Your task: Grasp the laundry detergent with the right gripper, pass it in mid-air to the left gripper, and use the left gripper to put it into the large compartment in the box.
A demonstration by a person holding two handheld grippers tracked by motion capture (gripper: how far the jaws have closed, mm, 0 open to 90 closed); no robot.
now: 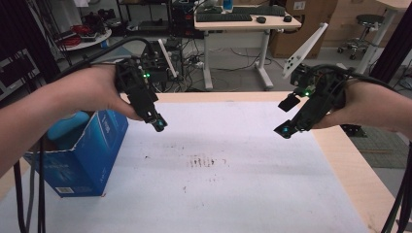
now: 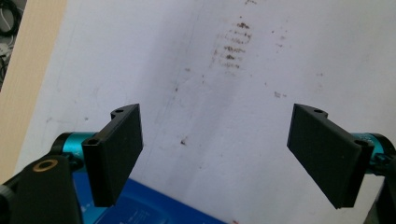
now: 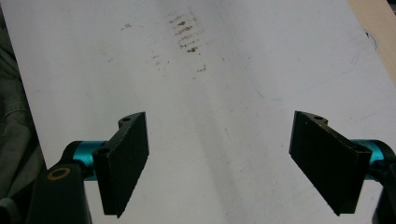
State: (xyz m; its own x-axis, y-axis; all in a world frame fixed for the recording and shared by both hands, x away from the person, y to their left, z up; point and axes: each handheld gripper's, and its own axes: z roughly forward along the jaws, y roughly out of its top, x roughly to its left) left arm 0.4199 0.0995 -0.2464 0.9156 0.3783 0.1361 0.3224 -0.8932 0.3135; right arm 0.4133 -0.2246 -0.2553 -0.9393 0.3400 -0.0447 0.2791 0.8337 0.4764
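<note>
Blue box (image 1: pixel 82 155) contents part hidden behind left gripper (image 1: pixel 156 121) hand.

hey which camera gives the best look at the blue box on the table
The high view: the blue box stands open-topped at the table's left edge. The left gripper view catches just a blue corner at its bottom edge, below the jaws.

Both forearms reach in from the bottom corners of the high view, each hand wrapped around a gripper held up in the air and tilted down and inward. The left gripper (image 1: pixel 159 122) has its jaws spread wide with nothing between them. The right gripper (image 1: pixel 286 116) likewise stands wide apart and empty.
</note>
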